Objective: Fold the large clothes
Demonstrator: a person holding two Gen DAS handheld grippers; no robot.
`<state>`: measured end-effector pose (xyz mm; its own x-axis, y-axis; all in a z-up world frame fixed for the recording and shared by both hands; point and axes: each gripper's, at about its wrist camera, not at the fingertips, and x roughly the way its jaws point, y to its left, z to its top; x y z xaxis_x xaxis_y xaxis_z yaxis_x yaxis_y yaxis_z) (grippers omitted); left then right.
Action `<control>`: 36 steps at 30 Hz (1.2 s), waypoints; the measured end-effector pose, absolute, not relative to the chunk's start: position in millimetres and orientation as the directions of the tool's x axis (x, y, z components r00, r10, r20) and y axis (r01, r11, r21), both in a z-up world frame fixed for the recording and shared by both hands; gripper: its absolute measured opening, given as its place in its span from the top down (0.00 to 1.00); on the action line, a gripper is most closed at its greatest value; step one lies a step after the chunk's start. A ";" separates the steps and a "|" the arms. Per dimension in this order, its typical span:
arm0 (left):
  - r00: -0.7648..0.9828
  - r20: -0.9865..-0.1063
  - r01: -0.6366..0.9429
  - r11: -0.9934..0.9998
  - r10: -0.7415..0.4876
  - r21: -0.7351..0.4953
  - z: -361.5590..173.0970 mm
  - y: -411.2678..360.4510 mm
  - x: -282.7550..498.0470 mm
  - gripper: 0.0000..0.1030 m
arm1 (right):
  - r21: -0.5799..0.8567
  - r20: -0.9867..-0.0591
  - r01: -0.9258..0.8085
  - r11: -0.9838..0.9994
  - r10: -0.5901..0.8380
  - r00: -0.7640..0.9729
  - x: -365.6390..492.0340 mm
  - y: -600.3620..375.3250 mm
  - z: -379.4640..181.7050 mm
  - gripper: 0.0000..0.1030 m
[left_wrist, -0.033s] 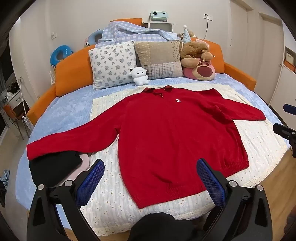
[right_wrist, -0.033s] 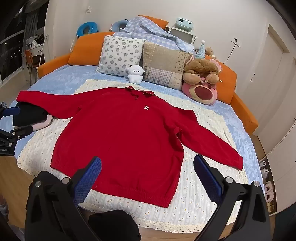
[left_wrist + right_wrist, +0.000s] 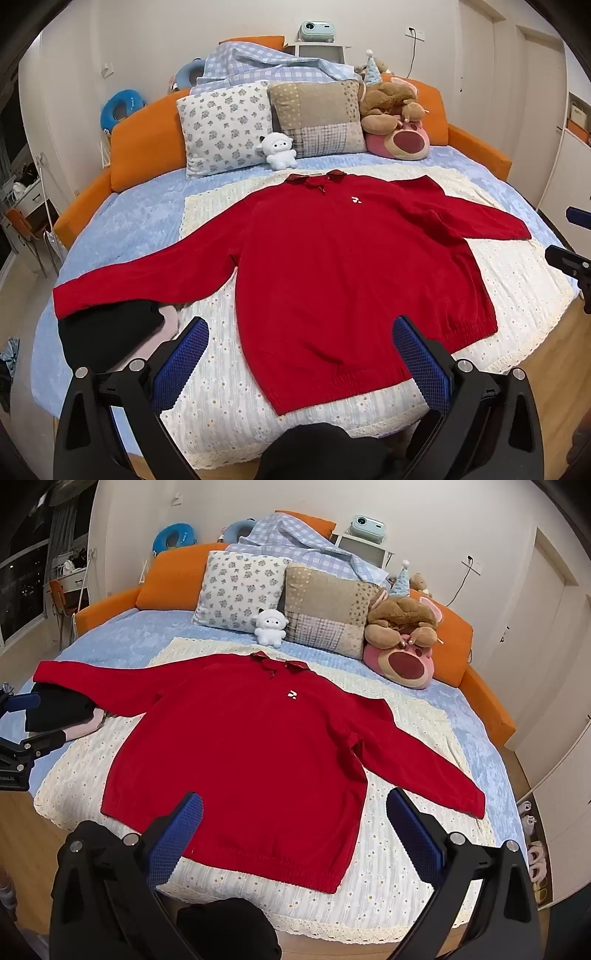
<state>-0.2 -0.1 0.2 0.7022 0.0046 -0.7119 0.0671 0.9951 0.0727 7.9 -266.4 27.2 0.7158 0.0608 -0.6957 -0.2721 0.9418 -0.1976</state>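
A large red sweater (image 3: pixel 332 266) lies flat and face up on a cream eyelet blanket (image 3: pixel 229 406) on the bed, both sleeves spread out; it also shows in the right wrist view (image 3: pixel 258 746). My left gripper (image 3: pixel 299 363) is open and empty, held above the sweater's hem near the foot of the bed. My right gripper (image 3: pixel 293 836) is open and empty, also above the hem, further right. The left sleeve cuff rests on a black folded garment (image 3: pixel 107 332).
Pillows (image 3: pixel 229 125), a small white plush (image 3: pixel 279 151) and a pink bear plush (image 3: pixel 400 138) line the orange headboard (image 3: pixel 144 147). The black garment lies on a pink one (image 3: pixel 83 725) at the bed's left edge. Wooden floor (image 3: pixel 565 369) borders the bed.
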 end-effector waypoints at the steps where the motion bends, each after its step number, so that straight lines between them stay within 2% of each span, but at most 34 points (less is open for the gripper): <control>1: 0.703 -0.711 0.070 0.995 0.002 0.072 0.5 -0.2 -0.5 0.02 | -0.194 -0.697 -0.272 0.943 0.063 0.715 7.9 -266.8 27.0 0.05; 14: 0.707 -0.707 0.067 0.995 0.007 0.076 3.7 0.2 -0.1 0.02 | -0.181 -0.694 -0.266 0.947 0.069 0.716 6.7 -263.6 25.2 0.05; 22: 0.740 -0.672 0.030 0.995 0.040 0.093 8.0 -0.9 -5.8 0.02 | -0.164 -0.682 -0.260 0.952 0.081 0.727 6.1 -268.8 29.9 0.05; 36: 0.766 -0.643 0.047 0.997 0.001 0.058 13.5 -5.0 -14.1 0.02 | -0.126 -0.654 -0.241 0.962 0.102 0.749 -1.3 -272.5 27.0 0.05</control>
